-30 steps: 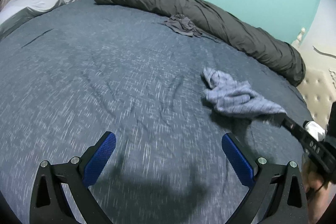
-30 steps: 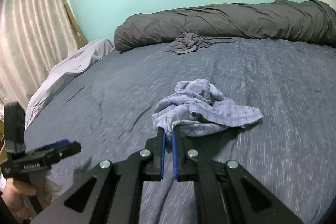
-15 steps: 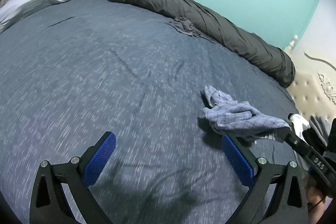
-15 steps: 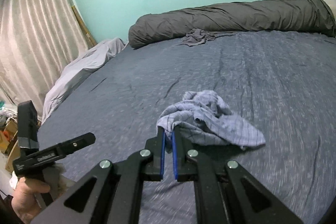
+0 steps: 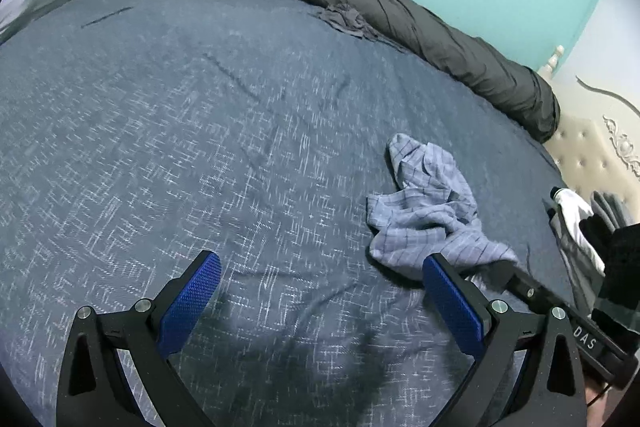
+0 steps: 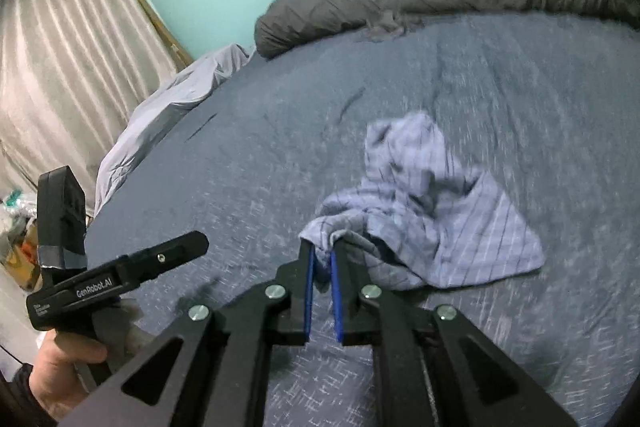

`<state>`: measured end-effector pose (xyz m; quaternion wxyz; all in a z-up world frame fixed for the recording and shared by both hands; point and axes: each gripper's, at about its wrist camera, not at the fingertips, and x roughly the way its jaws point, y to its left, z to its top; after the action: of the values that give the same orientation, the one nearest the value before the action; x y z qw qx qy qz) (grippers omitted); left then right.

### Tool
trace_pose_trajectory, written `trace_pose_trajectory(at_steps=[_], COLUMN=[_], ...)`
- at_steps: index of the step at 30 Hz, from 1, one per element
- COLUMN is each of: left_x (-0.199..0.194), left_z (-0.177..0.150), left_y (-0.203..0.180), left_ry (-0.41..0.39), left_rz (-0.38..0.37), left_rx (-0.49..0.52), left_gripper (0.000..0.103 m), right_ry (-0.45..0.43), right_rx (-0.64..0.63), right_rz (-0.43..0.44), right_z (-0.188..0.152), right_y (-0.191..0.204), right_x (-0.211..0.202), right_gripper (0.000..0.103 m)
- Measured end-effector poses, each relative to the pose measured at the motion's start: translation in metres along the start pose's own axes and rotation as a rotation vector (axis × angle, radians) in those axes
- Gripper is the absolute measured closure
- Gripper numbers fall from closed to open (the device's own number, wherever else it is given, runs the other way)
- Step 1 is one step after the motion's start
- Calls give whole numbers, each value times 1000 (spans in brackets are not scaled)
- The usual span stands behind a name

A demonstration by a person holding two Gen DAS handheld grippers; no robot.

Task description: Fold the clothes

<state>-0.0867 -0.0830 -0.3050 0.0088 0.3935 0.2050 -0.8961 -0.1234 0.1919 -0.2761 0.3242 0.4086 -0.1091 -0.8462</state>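
Note:
A crumpled light-blue checked garment (image 6: 432,211) lies on the dark blue bed; it also shows in the left wrist view (image 5: 432,219). My right gripper (image 6: 322,253) is shut on the near edge of this garment and appears in the left wrist view (image 5: 500,273) as a black arm from the right. My left gripper (image 5: 320,267) is open and empty, just above the bed, its right finger close to the garment. It shows at the lower left of the right wrist view (image 6: 192,243).
A rolled dark grey duvet (image 5: 400,11) lies along the far edge of the bed by the teal wall. A small dark grey garment (image 5: 348,21) lies against it. Light grey bedding (image 6: 168,99) hangs at the left side near the curtain (image 6: 68,59). A tufted headboard (image 5: 580,155) is at right.
My right gripper has dragged the checked garment toward me across the bed. My left gripper stayed open and drew closer to the garment.

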Motion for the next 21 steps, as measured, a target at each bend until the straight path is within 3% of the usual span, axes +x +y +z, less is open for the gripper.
trace_pose_trajectory(at_steps=[1, 2, 5, 9, 19, 21], left_x=[2, 4, 11, 18, 32, 35], left_z=[0, 0, -1, -2, -7, -9], left_y=[1, 2, 4, 2, -16, -19], left_ry=[2, 3, 10, 16, 39, 45], left_rz=[2, 9, 25, 38, 33, 32], left_rx=[2, 3, 0, 3, 57, 70], left_gripper=[0, 0, 0, 0, 0, 0], right_ry=[17, 20, 4, -57, -40, -33], right_rx=[13, 19, 44, 104, 221, 243], right_rz=[15, 20, 43, 65, -121, -114], right_z=[-1, -2, -3, -7, -5, -4], right_y=[-4, -7, -16, -35, -93, -100], right_x=[2, 2, -5, -15, -16, -15], right_gripper=[90, 77, 55, 51, 51, 51])
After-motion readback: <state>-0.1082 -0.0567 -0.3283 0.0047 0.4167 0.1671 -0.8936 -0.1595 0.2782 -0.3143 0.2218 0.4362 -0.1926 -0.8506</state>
